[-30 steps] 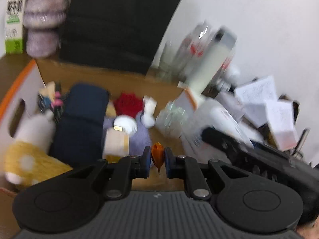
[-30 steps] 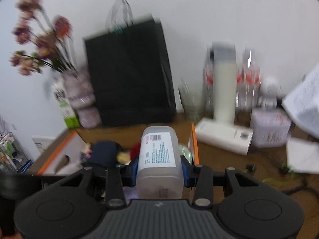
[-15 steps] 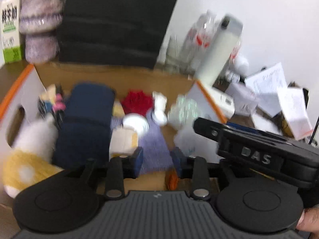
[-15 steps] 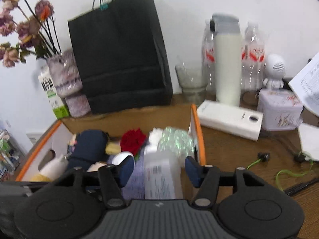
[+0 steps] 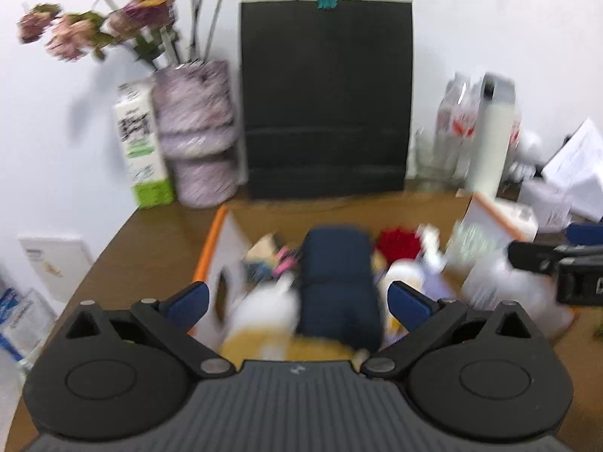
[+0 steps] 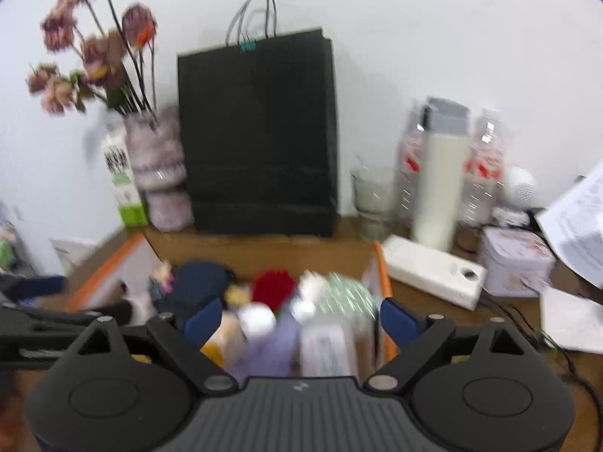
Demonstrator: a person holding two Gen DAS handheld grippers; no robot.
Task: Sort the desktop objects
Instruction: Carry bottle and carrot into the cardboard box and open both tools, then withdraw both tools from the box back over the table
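Both tools have let go since a second ago: the small orange piece once pinched in the left tool (image 5: 297, 299) is gone from between its pads, and the white labelled bottle (image 6: 327, 342) that the right tool (image 6: 297, 320) clamped now lies in the cardboard box (image 6: 380, 275) just beyond its tips. Each tool is spread wide with nothing between its blue pads, held level and pointing forward over the near edge of the box, which sits on the brown surface (image 5: 150, 241). From the left wrist view the right tool shows at the right edge as a dark bar.

Inside the box lie a navy fabric bundle (image 5: 337, 282), a white and yellow plush toy (image 5: 264, 320), a red fluffy item (image 6: 273, 286) and a greenish crinkled wrapper (image 6: 348, 293), all packed close together. The bottle label is too blurred to read.

Right of the box lies a flat white carton (image 6: 433, 273), and beside it a pale printed tin (image 6: 518, 263). At the wall stand a black paper bag (image 6: 260, 132), a mottled vase of dried flowers (image 5: 196, 132), a green and white milk carton (image 5: 141, 143) with unreadable black characters, and clear bottles around a white flask (image 6: 439, 173)
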